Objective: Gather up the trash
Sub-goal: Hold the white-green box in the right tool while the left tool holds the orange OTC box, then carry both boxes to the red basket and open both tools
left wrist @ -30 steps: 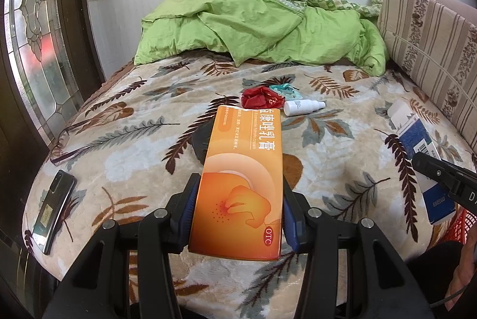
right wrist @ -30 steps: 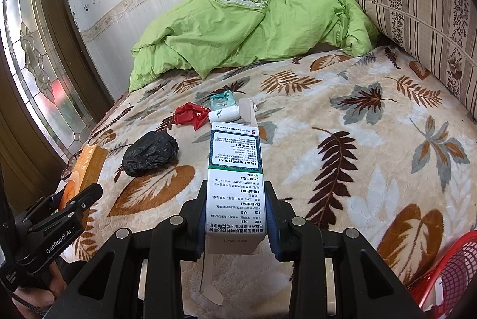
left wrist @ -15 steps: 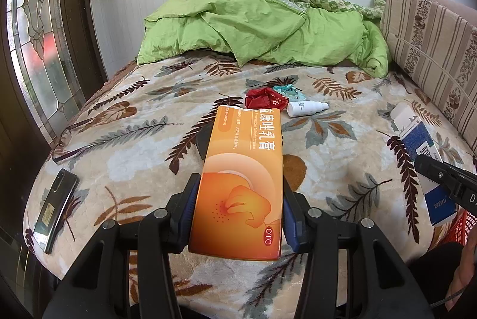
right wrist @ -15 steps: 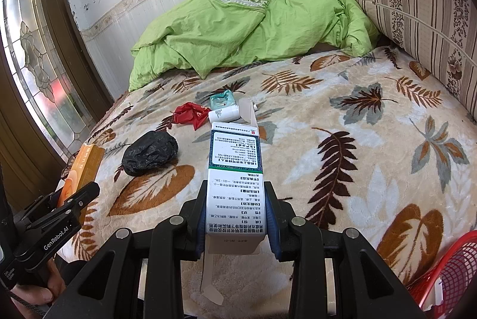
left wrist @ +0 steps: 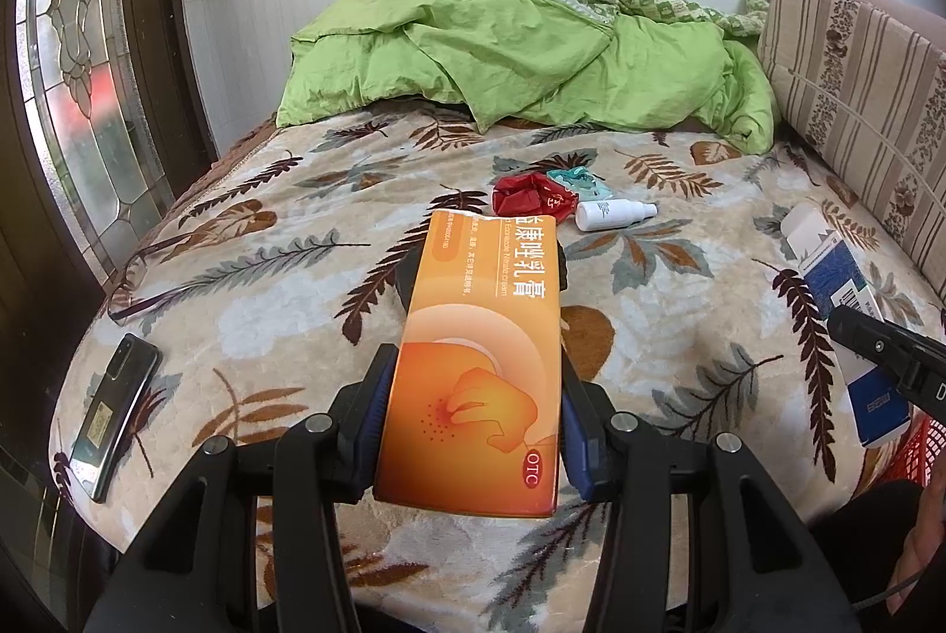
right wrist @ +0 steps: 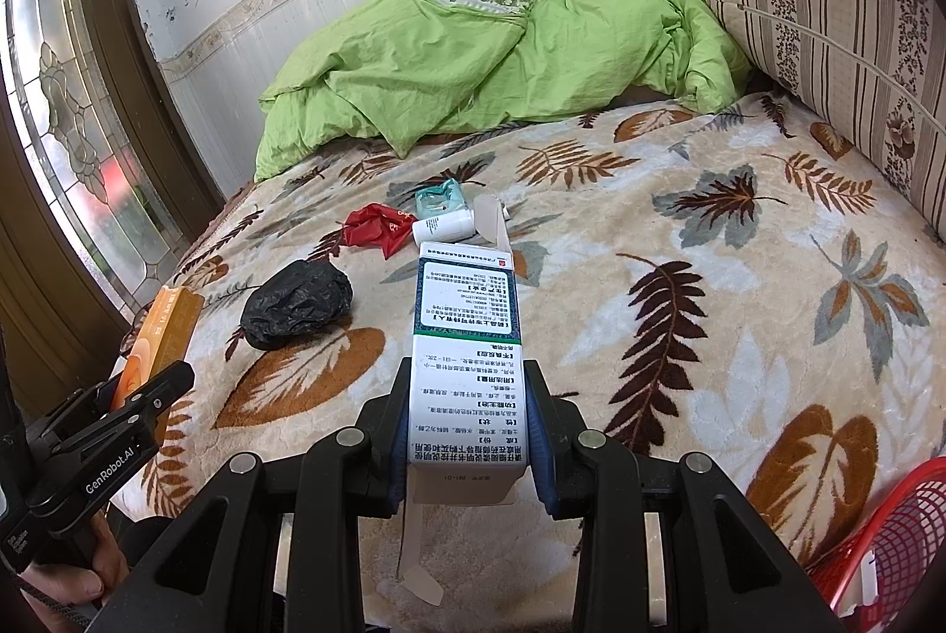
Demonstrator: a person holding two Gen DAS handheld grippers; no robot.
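- The left claw (left wrist: 473,414) grips an orange box (left wrist: 479,361) by its long sides, above the near edge of the bed (left wrist: 284,290).
- The right claw (right wrist: 467,432) is clamped on a white box (right wrist: 467,355) with a blue-green panel; its end flaps hang open.
- On the bed, a black bag (right wrist: 295,302) lies crumpled, left of the white box in the right wrist view.
- Beyond the bag, towards the green quilt (right wrist: 473,65), a red wrapper (right wrist: 378,228), a teal packet (right wrist: 440,195) and a small white bottle (right wrist: 443,226) lie close together.
- A phone (left wrist: 115,414) lies flat at the bed's near left corner.
- A red basket (right wrist: 887,544) shows at the bed's near right edge.
- A striped cushion (right wrist: 828,12) stands along the bed's right side.
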